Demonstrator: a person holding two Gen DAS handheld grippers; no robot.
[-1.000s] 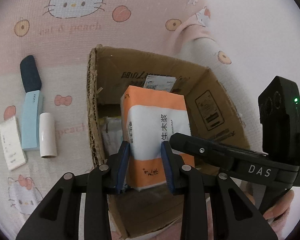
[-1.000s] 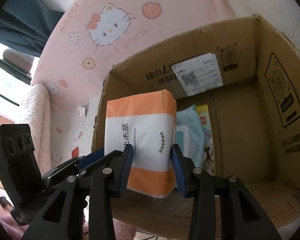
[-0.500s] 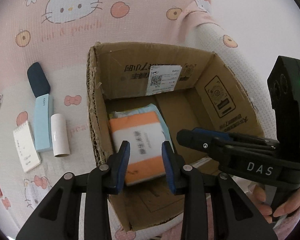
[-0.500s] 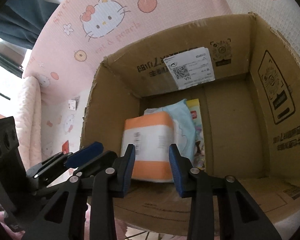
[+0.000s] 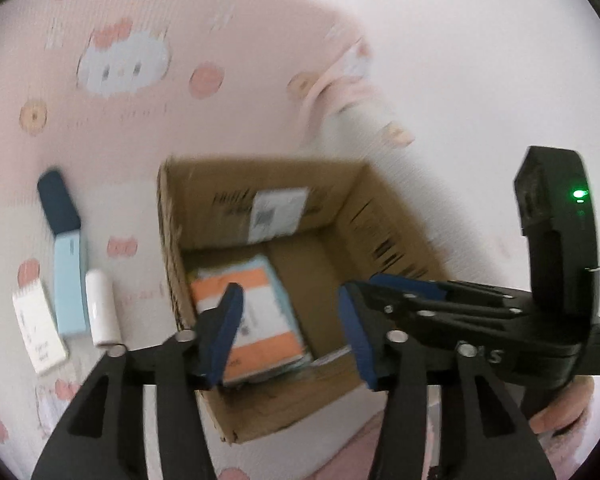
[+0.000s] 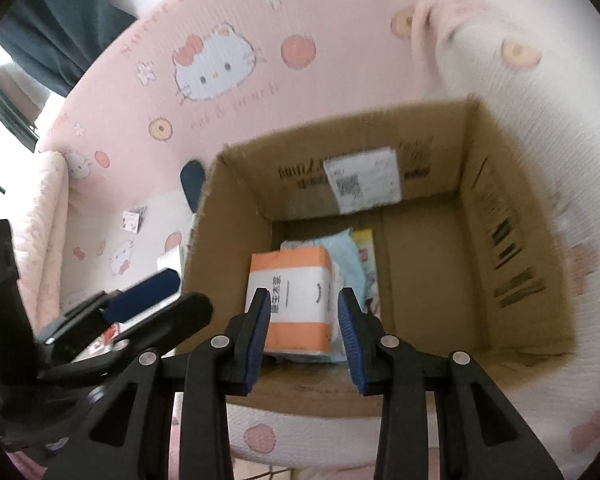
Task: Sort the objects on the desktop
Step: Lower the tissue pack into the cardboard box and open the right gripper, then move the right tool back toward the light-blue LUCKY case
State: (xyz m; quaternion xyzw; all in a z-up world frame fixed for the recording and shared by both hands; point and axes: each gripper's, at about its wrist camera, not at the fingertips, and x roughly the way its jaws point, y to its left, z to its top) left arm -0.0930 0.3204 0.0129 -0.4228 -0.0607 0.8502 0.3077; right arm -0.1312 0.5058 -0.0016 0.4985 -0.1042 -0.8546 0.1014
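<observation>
- The orange-and-white soft tissue pack lies on the floor of the open brown cardboard box, at lower centre of both frames, on top of a pale blue packet — only the packet's edges show beneath it.
- A yellow printed packet beside the blue one shows only in the right wrist view; its print is too small to read.
- The left gripper is released, its blue-padded jaws having just been opening, with nothing between them; the pack sits well below.
- The right gripper hangs over the box, its jaws apart and empty.
- The left wrist view is smeared by motion blur, so the white shipping label on the box's far wall cannot be read.
- Only the left view shows, at left of the box on the pink cartoon-cat blanket, a dark navy case, a light blue flat box, a white cylinder and a white notepad.
- A fingertip shows at that frame's lower right, mostly hidden behind the right gripper.
</observation>
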